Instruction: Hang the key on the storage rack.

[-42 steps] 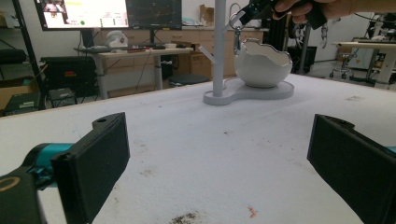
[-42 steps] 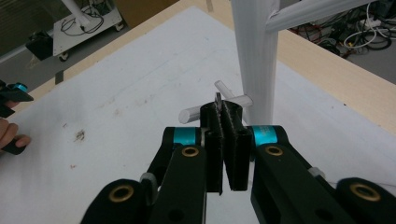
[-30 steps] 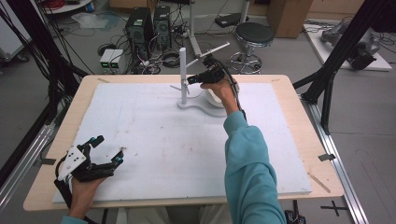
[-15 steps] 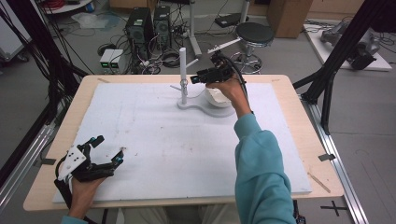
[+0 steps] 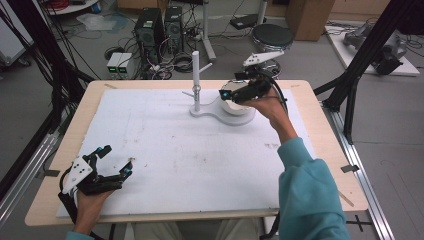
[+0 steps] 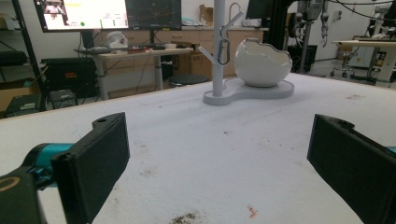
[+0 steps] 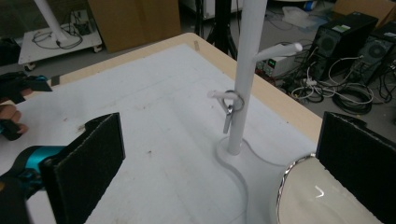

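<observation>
A silver carabiner (image 7: 229, 111) hangs on the white stand's (image 7: 243, 84) peg (both grippers' fingers gape, empty)

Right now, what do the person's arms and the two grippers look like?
Both grippers are black. The left gripper carries a grey three-cornered plate and teal-blue accents beside flat black jaw pads. The right gripper has the same grey plate, a teal-ringed front and a black cable looping behind it. The right arm wears a teal sleeve.
</observation>
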The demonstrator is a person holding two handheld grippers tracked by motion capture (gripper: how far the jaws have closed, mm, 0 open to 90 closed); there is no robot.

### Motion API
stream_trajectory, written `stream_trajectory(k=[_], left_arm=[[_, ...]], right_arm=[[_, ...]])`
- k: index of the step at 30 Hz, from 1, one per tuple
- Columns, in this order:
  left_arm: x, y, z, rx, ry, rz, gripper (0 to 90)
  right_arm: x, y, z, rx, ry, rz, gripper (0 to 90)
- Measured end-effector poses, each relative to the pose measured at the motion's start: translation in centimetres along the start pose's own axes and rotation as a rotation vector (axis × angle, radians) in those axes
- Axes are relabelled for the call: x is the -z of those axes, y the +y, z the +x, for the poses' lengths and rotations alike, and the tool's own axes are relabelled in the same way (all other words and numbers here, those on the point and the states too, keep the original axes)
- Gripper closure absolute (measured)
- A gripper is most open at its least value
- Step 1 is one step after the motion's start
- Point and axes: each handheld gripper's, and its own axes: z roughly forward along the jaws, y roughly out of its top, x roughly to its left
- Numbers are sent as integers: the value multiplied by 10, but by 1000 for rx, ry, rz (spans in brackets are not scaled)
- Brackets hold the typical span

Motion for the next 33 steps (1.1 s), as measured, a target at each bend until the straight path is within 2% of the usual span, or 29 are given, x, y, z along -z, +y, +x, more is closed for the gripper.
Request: stream_trajectory(k=[4, 11, 13, 16, 20, 24, 29, 33], left_arm=[[1, 0, 0, -4, -2, -2, 62], [1, 0, 0, -4, -3, 1, 62], [0, 0, 0, -1, -3, 1, 62], [0, 0, 1, -3, -1, 2, 62], [0, 0, 0, -2, -2, 1, 62], [0, 0, 0, -4, -2, 3, 62], [0, 0, 0, -6, -4, 2, 62], [1, 0, 0, -10, -6, 0, 62]], right_arm=[[19, -25, 8, 25, -23, -38, 4], [54, -73, 18, 16, -78, -137, 4], [63, -90, 21, 3, -85, -174, 4], [74, -118, 24, 9, -94, -224, 4], [83, -155, 27, -27, -111, -278, 4], [89, -189, 29, -46, -165, -343, 4], [92, -219, 35, -33, -230, -399, 4], [91, -236, 40, -8, -244, -450, 4]])
